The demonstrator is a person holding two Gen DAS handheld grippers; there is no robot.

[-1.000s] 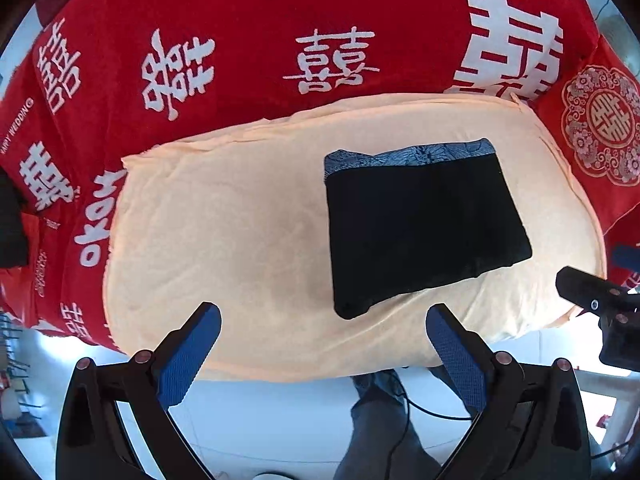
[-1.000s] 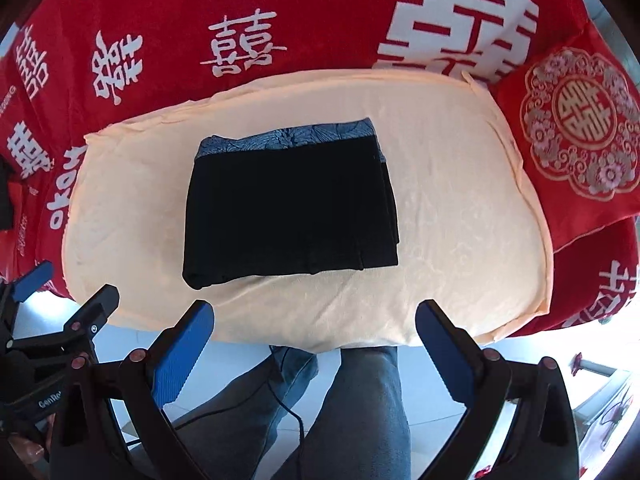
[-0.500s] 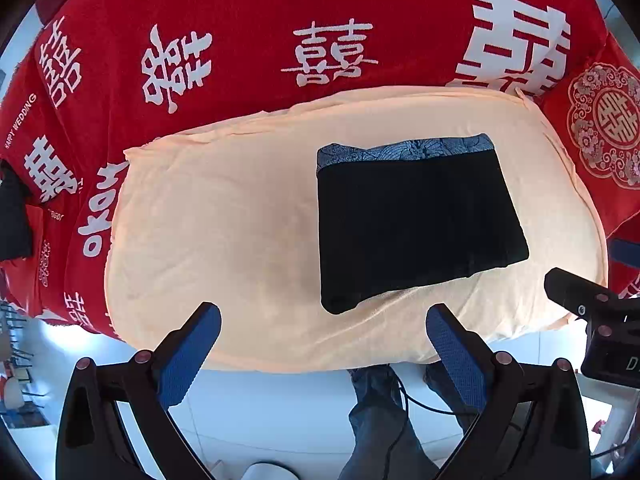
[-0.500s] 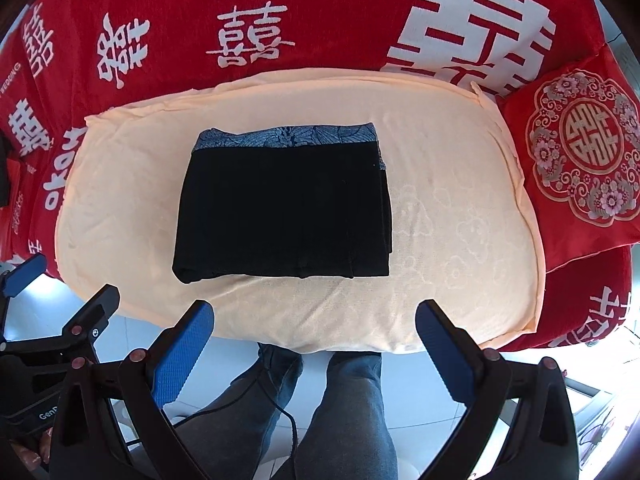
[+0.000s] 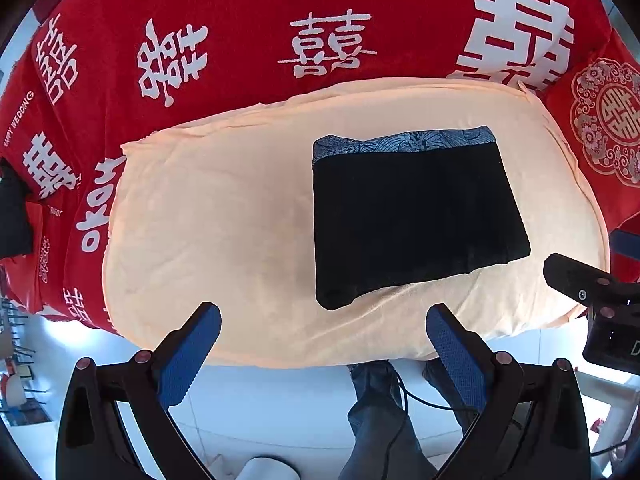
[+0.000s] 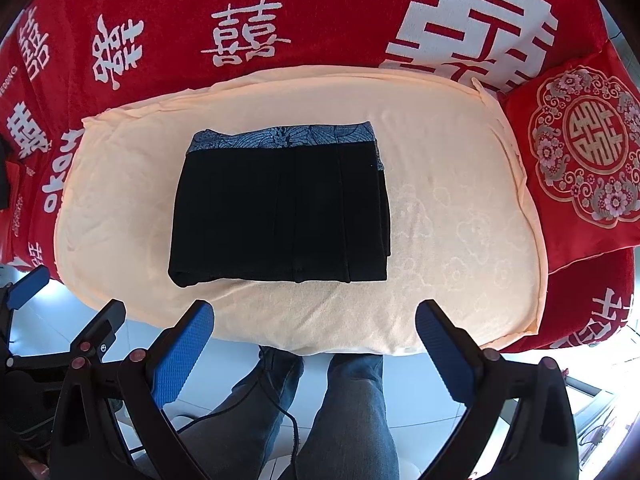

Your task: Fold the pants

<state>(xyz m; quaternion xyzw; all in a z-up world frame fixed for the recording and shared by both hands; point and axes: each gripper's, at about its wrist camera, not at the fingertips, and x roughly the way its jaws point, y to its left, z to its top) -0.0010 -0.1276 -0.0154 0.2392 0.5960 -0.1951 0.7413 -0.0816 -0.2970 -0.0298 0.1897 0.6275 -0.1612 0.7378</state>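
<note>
Fingers [image 5: 188, 354] spread; folded pants [image 6: 280, 208] mid-cushion [image 6: 460, 240].

red cover [image 5: 248, 12]: "happy wedding" (囍 signs)

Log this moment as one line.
pants: folded, on peach cloth | left hand-held gripper: open, empty | right hand-held gripper: open, empty

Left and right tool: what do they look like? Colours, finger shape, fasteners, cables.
Both alike. The left tool and right tool each have black linkage arms with round reddish-brown pivot fasteners and two angled fingers faced with textured blue pads. A thin black cable hangs below the right one.
</note>
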